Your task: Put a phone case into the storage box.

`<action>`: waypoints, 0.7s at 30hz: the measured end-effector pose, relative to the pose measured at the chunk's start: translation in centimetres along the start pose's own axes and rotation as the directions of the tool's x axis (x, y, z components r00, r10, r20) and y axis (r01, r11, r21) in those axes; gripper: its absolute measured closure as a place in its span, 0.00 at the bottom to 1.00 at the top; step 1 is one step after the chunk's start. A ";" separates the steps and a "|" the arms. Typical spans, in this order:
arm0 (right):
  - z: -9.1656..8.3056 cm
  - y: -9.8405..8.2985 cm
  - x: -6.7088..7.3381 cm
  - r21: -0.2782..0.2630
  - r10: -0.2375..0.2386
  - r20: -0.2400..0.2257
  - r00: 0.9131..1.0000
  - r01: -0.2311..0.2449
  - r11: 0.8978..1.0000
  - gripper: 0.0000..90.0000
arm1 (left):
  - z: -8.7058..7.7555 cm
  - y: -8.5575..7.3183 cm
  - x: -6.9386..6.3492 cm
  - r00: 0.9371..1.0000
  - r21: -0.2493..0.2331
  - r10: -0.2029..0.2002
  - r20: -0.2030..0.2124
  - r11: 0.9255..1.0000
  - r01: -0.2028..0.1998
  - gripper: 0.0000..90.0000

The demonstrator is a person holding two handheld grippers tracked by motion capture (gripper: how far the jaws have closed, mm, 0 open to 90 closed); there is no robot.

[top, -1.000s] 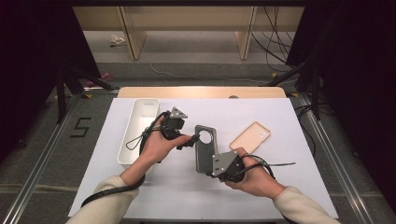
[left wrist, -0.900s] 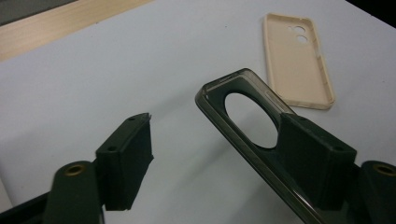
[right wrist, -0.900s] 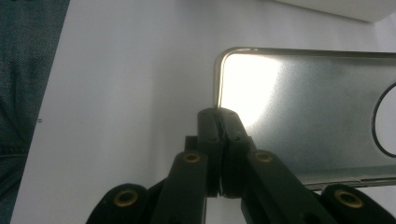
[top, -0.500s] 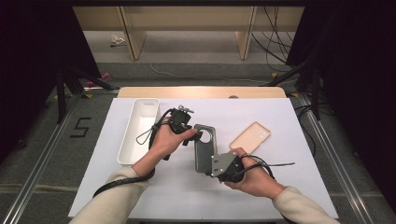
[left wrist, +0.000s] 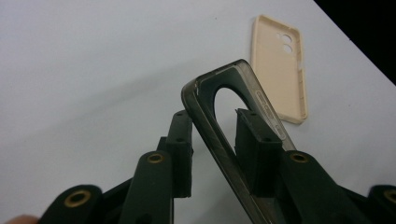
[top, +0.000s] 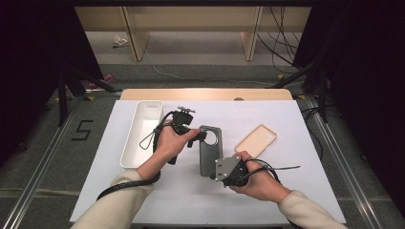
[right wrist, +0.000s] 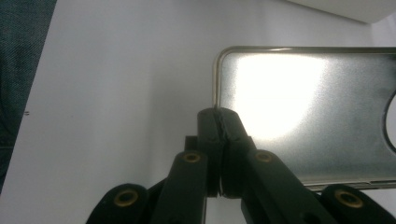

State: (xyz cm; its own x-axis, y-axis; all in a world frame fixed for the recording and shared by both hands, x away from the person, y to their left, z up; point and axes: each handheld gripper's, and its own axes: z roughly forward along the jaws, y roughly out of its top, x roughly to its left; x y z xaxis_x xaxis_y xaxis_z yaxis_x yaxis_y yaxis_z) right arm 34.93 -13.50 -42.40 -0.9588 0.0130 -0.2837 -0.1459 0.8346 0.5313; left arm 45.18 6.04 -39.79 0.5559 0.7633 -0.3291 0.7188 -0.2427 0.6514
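- The white tray [top: 141, 136] sat at the left of the white table [top: 305, 191], with nothing visible inside it.
- Just right of the tray, the left gripper [top: 199, 137] reached the camera end of the grey phone case [top: 210, 148]. In the left gripper view the case's edge [left wrist: 219, 135] ran between the two pads [left wrist: 181, 154]; the jaws had just been closing, but a gap showed beside the left pad, so they were not yet pressing on the case.
- The grey phone case lay mid-table, held up at its near end.
- The right gripper [top: 220, 168] was clenched on the case's near corner; in the right gripper view its tips [right wrist: 218, 122] pinched the rim [right wrist: 217, 84] tight.
- The beige phone case [top: 255, 140] lay open side up, well apart to the right and untouched.
- Risk, as I judged it: the right grip took only a thin corner of rim, so a tug from the left could have slipped the soft case free. The left pads straddled the thin band beside the camera cut-out, so closing off-centre could have bent the case or let a pad slide into the hole.
- Against the earlier frames, the left hand had come across from beside the tray to the case's far end. The right hand and the case had kept their place.
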 end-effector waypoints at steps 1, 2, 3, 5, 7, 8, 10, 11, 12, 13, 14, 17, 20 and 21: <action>0.0 0.0 0.0 0.000 0.000 0.000 1.000 0.000 1.000 0.99 | 0.0 0.0 -0.1 1.000 -0.005 0.000 0.004 1.000 0.000 0.76; 0.1 0.0 0.0 0.003 -0.005 -0.005 1.000 0.005 1.000 0.99 | -0.1 0.0 -0.3 1.000 -0.012 0.002 0.008 1.000 -0.002 0.77; 0.2 0.0 -0.1 0.004 -0.009 0.001 1.000 0.009 1.000 0.99 | -0.2 0.0 -0.5 1.000 -0.019 0.004 0.011 1.000 -0.004 0.78; 0.4 -0.1 0.0 0.018 -0.003 -0.005 1.000 0.003 1.000 0.99 | -0.3 0.1 -1.0 1.000 -0.037 0.006 0.024 0.999 -0.006 0.80; 0.7 -0.3 0.0 0.027 0.001 -0.013 1.000 -0.001 1.000 0.99 | -0.5 0.2 -1.4 0.999 -0.050 0.015 0.035 0.999 -0.013 0.82; 0.8 -0.3 -0.1 0.034 0.000 -0.002 1.000 0.000 0.999 0.99 | -0.6 0.3 -1.7 0.999 -0.064 0.021 0.040 0.998 -0.019 0.84; 0.9 -0.3 -0.1 0.038 0.002 -0.003 1.000 -0.002 0.999 0.99 | -0.8 0.4 -2.2 0.998 -0.086 0.036 0.050 0.996 -0.031 0.84; 0.9 -0.3 -0.1 0.039 -0.002 0.010 1.000 0.002 0.999 0.99 | -0.9 0.4 -2.4 0.997 -0.102 0.038 0.061 0.994 -0.032 0.86; 1.0 -0.3 -0.2 0.041 0.006 0.008 1.000 -0.007 0.999 0.98 | -1.0 0.5 -2.7 0.996 -0.116 0.046 0.071 0.993 -0.038 0.88; 1.1 -0.4 -0.3 0.041 0.001 0.027 1.000 -0.002 0.999 0.98 | -1.1 0.5 -2.9 0.996 -0.127 0.052 0.077 0.991 -0.042 0.89; 1.1 -0.5 -0.3 0.046 0.010 0.029 1.000 -0.012 0.999 0.98 | -1.2 0.5 -3.1 0.995 -0.139 0.060 0.080 0.989 -0.049 0.89; 1.1 -0.7 -0.5 0.044 0.031 0.048 0.998 -0.033 0.998 0.97 | -1.5 0.5 -3.8 0.992 -0.168 0.091 0.087 0.983 -0.075 0.90; 1.1 -0.7 -0.6 0.041 0.036 0.059 0.998 -0.038 0.998 0.91 | -1.8 0.5 -4.1 0.986 -0.185 0.159 0.043 0.971 -0.149 0.90; 0.9 -0.8 -0.8 0.036 0.063 0.059 0.996 -0.065 0.997 0.86 | -1.9 0.5 -4.1 0.986 -0.193 0.162 0.042 0.969 -0.151 0.90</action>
State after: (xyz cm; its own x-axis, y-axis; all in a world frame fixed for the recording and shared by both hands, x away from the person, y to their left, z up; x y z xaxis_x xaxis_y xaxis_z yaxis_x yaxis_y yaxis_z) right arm 36.01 -13.67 -43.34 -0.9501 0.0978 -0.2964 -0.0743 0.8515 0.5191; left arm 42.47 3.87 -36.84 0.6821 0.6881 -0.2477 0.5324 -0.2350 0.8132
